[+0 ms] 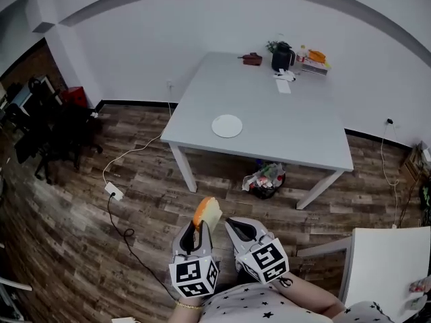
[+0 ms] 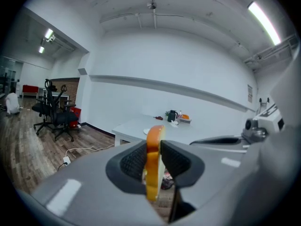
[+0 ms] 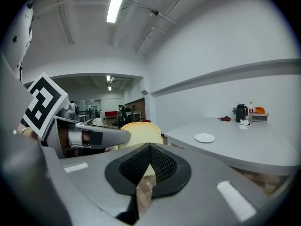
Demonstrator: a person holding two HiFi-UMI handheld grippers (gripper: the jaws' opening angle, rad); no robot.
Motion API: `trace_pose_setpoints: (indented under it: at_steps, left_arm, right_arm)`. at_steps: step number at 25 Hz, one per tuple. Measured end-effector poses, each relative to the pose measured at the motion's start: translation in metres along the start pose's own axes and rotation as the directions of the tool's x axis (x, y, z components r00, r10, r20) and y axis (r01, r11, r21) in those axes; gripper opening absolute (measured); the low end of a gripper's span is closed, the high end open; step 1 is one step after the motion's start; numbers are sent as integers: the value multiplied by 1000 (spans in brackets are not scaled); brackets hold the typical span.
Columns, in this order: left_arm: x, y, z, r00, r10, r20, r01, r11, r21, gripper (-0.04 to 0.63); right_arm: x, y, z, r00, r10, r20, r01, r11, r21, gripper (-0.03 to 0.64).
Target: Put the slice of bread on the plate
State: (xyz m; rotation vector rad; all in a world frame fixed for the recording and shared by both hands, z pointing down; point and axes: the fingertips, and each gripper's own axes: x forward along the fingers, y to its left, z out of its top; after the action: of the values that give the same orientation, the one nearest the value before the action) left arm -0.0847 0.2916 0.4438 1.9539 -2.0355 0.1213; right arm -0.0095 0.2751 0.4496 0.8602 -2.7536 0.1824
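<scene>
1. Noted slice of bread (image 1: 207,213) standing on edge, clamped between the two pads of the left tool (image 1: 199,229). Orange crust edge turned toward that tool's camera, pale crumb face turned toward the right tool (image 1: 237,226).
2. Logged the upper part of the slice sticking out past the jaw tips. In the left gripper view, also seen reaching below the pads.
3. Left tool: closed on the slice, one pad pressing each flat face. Held over the wooden floor (image 1: 81,247), short of the desk (image 1: 303,136).
4. Right tool: just beside the left one, jaw tips meeting, nothing gripped. In the right gripper view, only floor showing through the slit lower down. Bread visible beyond the tips there, but sitting in the left tool.
5. Seen white round plate (image 1: 227,126) lying flat on the desk, toward its near left part, well apart from the slice and from both tools.
6. At the desk's far end: dark jug (image 1: 282,57), orange item (image 1: 316,56) beside it, small reddish-brown object (image 1: 252,59) to the left. Too small to identify further.
7. Under the desk: crumpled bag (image 1: 264,178) on the floor.
8. Left of the room: dark office chairs (image 1: 54,136). White cable with socket block (image 1: 113,191) trailing across the floor.
</scene>
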Motion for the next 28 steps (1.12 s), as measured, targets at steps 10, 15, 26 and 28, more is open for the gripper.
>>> trace_pose_setpoints:
  at_steps: [10, 15, 26, 28]
  left_arm:
    - [127, -16, 49, 999, 24, 22, -24, 1000, -12, 97]
    - [173, -24, 59, 999, 28, 16, -28, 1000, -12, 97]
    - [219, -34, 62, 1000, 22, -12, -22, 999, -33, 97]
    - [226, -33, 63, 1000, 15, -16, -16, 999, -43, 97]
  right_arm:
    - [68, -120, 40, 1000, 17, 16, -17, 1000, -14, -2]
    - [90, -165, 47, 1000, 13, 11, -12, 1000, -11, -2]
    - [110, -209, 45, 1000, -2, -8, 2, 1000, 24, -2]
    - [115, -213, 44, 1000, -2, -13, 3, 1000, 30, -2]
